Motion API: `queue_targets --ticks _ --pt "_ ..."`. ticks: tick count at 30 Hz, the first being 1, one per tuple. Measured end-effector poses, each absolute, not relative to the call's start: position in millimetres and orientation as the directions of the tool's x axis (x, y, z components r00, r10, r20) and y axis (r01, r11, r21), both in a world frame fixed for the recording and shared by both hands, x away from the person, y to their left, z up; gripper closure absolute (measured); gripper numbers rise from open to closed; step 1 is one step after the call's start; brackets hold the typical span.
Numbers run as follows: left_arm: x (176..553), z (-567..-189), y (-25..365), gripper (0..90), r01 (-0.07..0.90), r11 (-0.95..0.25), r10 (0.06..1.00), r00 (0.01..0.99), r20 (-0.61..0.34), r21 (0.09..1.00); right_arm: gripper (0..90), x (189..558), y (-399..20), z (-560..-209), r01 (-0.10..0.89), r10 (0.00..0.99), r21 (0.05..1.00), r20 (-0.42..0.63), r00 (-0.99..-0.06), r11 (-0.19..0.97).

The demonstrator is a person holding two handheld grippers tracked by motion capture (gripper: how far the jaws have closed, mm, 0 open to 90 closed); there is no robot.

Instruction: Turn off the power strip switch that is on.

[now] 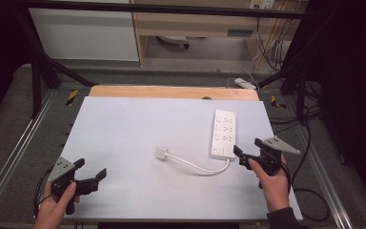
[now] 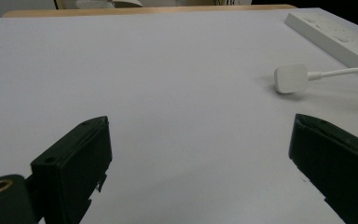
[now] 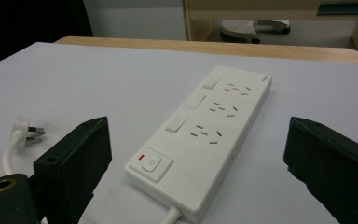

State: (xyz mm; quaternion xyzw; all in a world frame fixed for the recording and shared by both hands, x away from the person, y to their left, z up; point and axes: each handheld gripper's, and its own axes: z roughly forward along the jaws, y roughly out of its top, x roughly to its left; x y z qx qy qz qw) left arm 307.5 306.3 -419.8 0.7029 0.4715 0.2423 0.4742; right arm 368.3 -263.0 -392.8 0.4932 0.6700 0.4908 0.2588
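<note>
Near the table's right edge, the white power strip is faced by the right gripper, jaws apart (nothing between them); the left gripper is likewise held agape.

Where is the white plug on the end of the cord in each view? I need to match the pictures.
High view: the plug lies mid-table, left of the power strip.
Left gripper view: the plug is at upper right, beyond the right jaw.
Right gripper view: the plug is at the left edge, above the left jaw.
Shared landmark: the power strip.
</note>
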Motion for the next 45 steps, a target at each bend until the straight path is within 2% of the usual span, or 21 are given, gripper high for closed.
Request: queue_targets --ticks 6,16,30,39,45 --pt "307.4 -420.0 306.1 5.8 0.432 -0.111 0.890 0.444 -0.104 0.895 3.8 380.1 -254.3 -385.0 0.412 0.908 0.909 0.119 -0.403 0.064" --pt "307.4 -420.3 305.6 5.8 0.433 -0.111 0.890 0.444 -0.105 0.895 3.2 398.3 -248.4 -375.3 0.411 0.904 0.908 0.110 -0.414 0.078" --pt "307.3 -420.5 305.1 5.8 0.432 -0.116 0.888 0.449 -0.102 0.894 10.2 425.1 -239.9 -368.0 0.416 0.902 0.907 0.123 -0.415 0.068" --pt "307.4 -420.6 304.7 5.8 0.435 -0.117 0.887 0.450 -0.103 0.893 32.9 434.4 -235.1 -366.8 0.389 0.900 0.918 0.104 -0.424 0.078" --pt "307.6 -420.8 305.1 5.9 0.435 -0.113 0.888 0.447 -0.106 0.893 53.3 440.1 -236.2 -366.8 0.361 0.899 0.928 0.080 -0.431 0.091"
